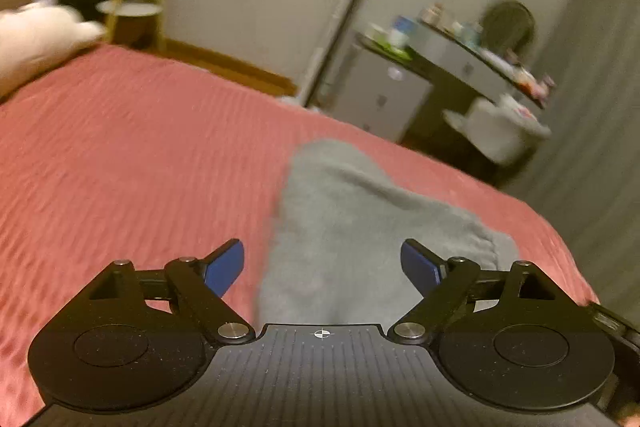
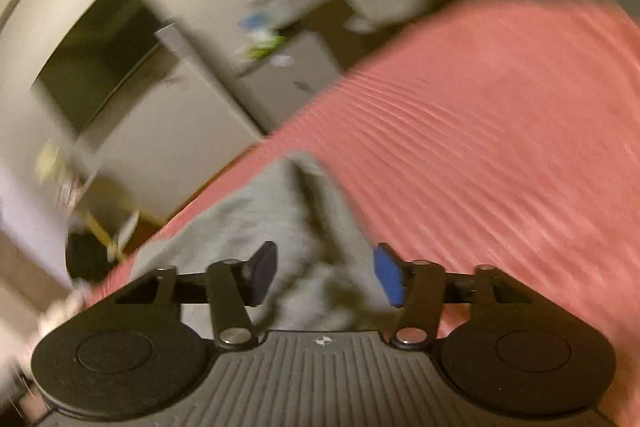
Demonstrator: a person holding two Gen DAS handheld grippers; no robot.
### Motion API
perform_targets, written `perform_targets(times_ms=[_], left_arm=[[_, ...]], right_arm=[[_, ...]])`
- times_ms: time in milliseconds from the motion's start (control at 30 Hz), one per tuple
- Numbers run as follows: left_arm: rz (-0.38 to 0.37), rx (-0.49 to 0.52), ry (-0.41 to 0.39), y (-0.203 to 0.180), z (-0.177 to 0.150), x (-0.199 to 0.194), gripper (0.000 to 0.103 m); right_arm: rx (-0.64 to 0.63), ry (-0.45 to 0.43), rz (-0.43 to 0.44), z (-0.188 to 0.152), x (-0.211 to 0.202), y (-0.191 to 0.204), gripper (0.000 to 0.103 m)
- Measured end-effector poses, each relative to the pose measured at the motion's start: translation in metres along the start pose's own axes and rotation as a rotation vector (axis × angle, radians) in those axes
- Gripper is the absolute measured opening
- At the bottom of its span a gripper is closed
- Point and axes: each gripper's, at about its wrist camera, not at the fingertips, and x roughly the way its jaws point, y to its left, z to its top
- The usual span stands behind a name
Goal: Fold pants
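Grey pants (image 1: 352,223) lie in a rumpled heap on a pink ribbed bedspread (image 1: 132,163). My left gripper (image 1: 322,259) is open and empty above the near end of the pants, its blue pads wide apart. In the right wrist view the same pants (image 2: 248,223) lie bunched with a dark fold down the middle, on the bedspread (image 2: 500,131). My right gripper (image 2: 326,273) is open over the cloth, with nothing between its pads. Both views are blurred by motion.
A white pillow (image 1: 36,39) lies at the bed's far left. Beyond the bed stand a small stool (image 1: 130,15), a white cabinet (image 1: 380,95), a cluttered desk (image 1: 480,67) and a white bin (image 1: 500,131). The bed's edge runs near the pants' right side.
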Motion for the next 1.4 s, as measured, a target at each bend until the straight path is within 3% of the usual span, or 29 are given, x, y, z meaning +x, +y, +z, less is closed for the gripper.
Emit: perform_targets(times_ms=[67,167,233,300,367,600,867,967,1000,1067,1167,1267,1400], left_arm=[[0.02,0.025,0.039,-0.01,-0.003,0.022,0.088],[0.157,0.094,0.178,-0.016,-0.013,0.064,0.082],[0.261,0.159,0.274,-0.011,-0.024,0.087,0.092],[0.246,0.169,0.241,-0.003,-0.03,0.084,0.096],[0.237,0.174,0.24,-0.003,-0.031,0.082,0.096],[0.255,0.244,0.228,-0.008,-0.03,0.075,0.097],[0.336,0.275,0.212,-0.007,-0.031,0.05,0.097],[0.33,0.247,0.192,-0.002,-0.031,0.036,0.096],[0.326,0.226,0.185,0.001,-0.03,0.031,0.096],[0.331,0.182,0.171,0.009,-0.03,0.023,0.096],[0.328,0.116,0.165,0.019,-0.031,0.019,0.096],[0.316,0.087,0.165,0.02,-0.027,0.022,0.095],[0.332,0.168,0.107,0.004,-0.008,0.032,0.095]], right_arm=[[-0.127,0.046,0.035,-0.006,0.022,0.032,0.043],[-0.356,0.072,-0.048,-0.026,0.048,0.068,0.038],[-0.426,0.091,-0.093,-0.038,0.057,0.068,0.034],[-0.452,0.074,-0.082,-0.046,0.051,0.06,0.024],[-0.481,0.068,-0.072,-0.045,0.049,0.058,0.021],[-0.501,0.081,-0.082,-0.042,0.059,0.063,0.021],[-0.468,0.085,-0.065,-0.042,0.031,0.059,0.021],[-0.413,0.094,-0.066,-0.039,0.02,0.054,0.021],[-0.392,0.093,-0.101,-0.038,0.017,0.052,0.035],[-0.35,0.072,-0.176,-0.035,0.011,0.044,0.049],[-0.245,0.08,-0.17,-0.026,0.005,0.026,0.05],[-0.24,0.069,-0.184,-0.024,0.003,0.023,0.05],[-0.305,0.021,-0.202,-0.025,0.007,0.038,0.05]])
